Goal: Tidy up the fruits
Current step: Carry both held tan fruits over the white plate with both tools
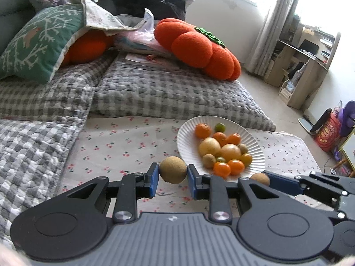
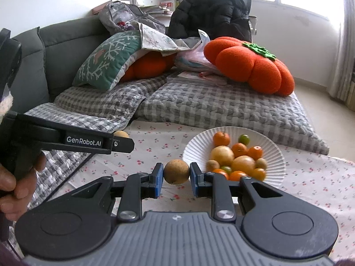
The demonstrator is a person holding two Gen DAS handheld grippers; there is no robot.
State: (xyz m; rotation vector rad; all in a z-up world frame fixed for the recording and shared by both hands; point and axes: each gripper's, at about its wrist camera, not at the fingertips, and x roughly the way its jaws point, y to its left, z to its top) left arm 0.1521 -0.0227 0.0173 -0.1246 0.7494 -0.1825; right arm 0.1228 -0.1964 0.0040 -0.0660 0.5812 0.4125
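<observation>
My left gripper (image 1: 173,176) is shut on a brown kiwi (image 1: 173,169), held above the cherry-print cloth (image 1: 115,146). My right gripper (image 2: 176,176) is shut on another brown kiwi (image 2: 176,171). In the left wrist view the right gripper's finger (image 1: 286,182) reaches in from the right, with its kiwi (image 1: 260,179) partly hidden. In the right wrist view the left gripper's arm (image 2: 84,141) crosses at the left, its kiwi (image 2: 121,134) peeking above it. A white ribbed plate (image 1: 188,133) (image 2: 199,146) just beyond holds several oranges, kiwis, yellow fruits and a green one.
Grey checked cushions (image 1: 166,88) lie behind the cloth, with an orange pumpkin pillow (image 1: 199,46), a green patterned pillow (image 1: 37,42) and a black jacket (image 2: 213,11) further back. A person's hand (image 2: 15,186) grips the left gripper's handle. A desk (image 1: 306,66) stands at the right.
</observation>
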